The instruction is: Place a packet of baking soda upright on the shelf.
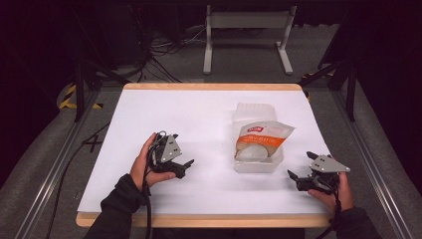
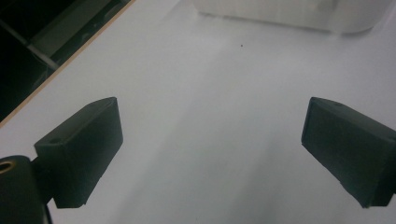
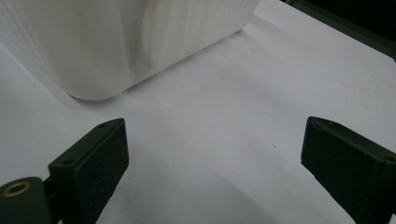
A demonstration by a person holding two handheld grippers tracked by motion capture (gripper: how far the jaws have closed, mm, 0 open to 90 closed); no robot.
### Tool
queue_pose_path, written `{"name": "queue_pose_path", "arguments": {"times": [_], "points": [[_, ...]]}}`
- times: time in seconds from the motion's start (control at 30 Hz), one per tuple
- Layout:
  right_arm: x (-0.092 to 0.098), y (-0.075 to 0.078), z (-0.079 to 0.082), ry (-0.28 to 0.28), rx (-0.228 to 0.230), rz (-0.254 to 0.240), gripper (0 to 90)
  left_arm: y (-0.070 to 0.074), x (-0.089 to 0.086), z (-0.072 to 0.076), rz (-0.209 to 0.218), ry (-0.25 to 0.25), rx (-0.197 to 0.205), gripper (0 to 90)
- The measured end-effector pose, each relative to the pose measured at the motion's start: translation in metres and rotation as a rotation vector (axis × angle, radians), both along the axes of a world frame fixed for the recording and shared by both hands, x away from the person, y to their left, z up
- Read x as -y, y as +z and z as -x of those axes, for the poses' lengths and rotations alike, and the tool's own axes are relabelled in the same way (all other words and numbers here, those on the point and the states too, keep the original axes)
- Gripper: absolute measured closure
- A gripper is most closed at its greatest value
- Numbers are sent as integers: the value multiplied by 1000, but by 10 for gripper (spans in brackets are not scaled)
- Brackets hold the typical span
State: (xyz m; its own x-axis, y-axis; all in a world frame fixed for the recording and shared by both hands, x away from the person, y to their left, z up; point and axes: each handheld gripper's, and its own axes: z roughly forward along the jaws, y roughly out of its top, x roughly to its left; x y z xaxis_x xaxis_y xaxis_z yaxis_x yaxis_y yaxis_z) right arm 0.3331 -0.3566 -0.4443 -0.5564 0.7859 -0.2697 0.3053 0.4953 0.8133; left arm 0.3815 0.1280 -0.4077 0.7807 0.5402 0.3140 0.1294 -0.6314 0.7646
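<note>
A white table [image 1: 164, 114] with a pale wood edge filled the space in front of me, dark floor and cables beyond it. Right of centre on the table sat a translucent plastic container [image 1: 255, 113], ribbed on its side, open at the top. A flat pouch [image 1: 261, 139] with an orange band and a clear window lay tilted across the container's near end, resting on its rim.

My left gripper [image 1: 179, 167] sat low over the table, well apart from the container, jaws spread wide with nothing between them. My right gripper [image 1: 298, 179] was near the container's right near corner, jaws also wide apart and empty.

I judged the pouch light, soft and slippery, likely to crumple; its sealed top edge looked the safest place to pinch. The container seemed thin, light and flexible, best held by its rim.
</note>
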Motion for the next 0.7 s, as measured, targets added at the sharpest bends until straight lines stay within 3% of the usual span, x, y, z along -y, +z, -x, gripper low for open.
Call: {"name": "queue_pose_path", "arguments": {"times": [0.7], "points": [[0, 0, 0, 2, 0, 1, 79, -14, -60, 20, 16, 57, -49, 57]]}}
